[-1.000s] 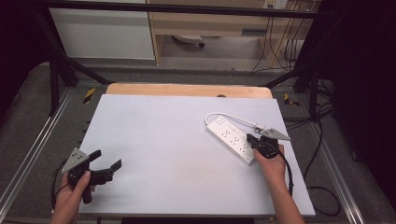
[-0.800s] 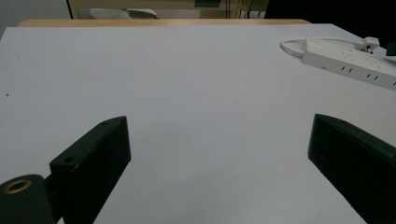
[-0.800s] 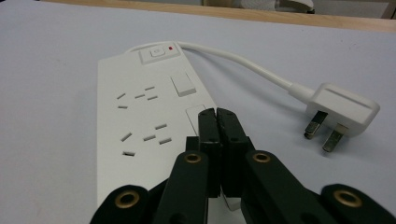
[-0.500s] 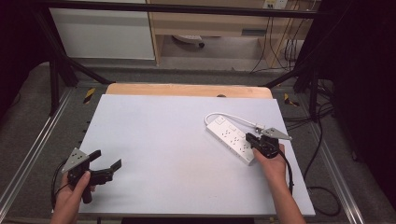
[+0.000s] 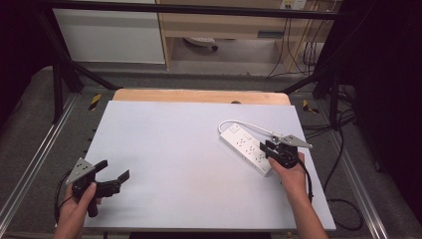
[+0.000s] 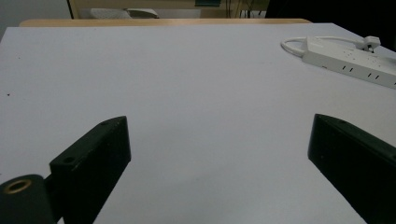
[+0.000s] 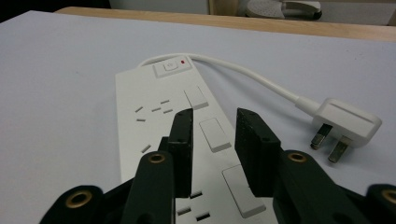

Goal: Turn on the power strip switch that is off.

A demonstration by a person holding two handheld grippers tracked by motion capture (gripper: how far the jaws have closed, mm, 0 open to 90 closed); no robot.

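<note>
power strip (image 5: 247, 148): white, flat on the white table (image 5: 174, 164), right half, long axis running diagonally from far-left to near-right; near end just ahead of the right hand.
switch end: rocker with red indicator (image 7: 173, 65) at the far end, cord exit beside it.
cord (image 7: 252, 77): short, white, looping round the far end to a three-pin plug (image 7: 343, 122) lying on the table just beside the strip, pins toward the camera.
right gripper (image 5: 271, 148): low over the strip's near part, jaws part-open and just been opening, straddling a small white rocker switch (image 7: 214, 134); pads not pressing on anything, nothing gripped.
left gripper (image 5: 113, 172): near-left corner of the table, well apart from the strip, jaws wide open, empty.
handling: rigid plastic body, probably light; smooth glossy shell, likely slippery under hard pads; cord flexible, plug dragging behind on any move.
fragile bits: rocker switches and socket shutters on top face, best not squeezed.
grip point: across the narrow width, pads on the two long side walls, near mid-length for balance; jaws need to open wider than now for that.
avoid: lifting by cord or plug, strip would swing.
</note>
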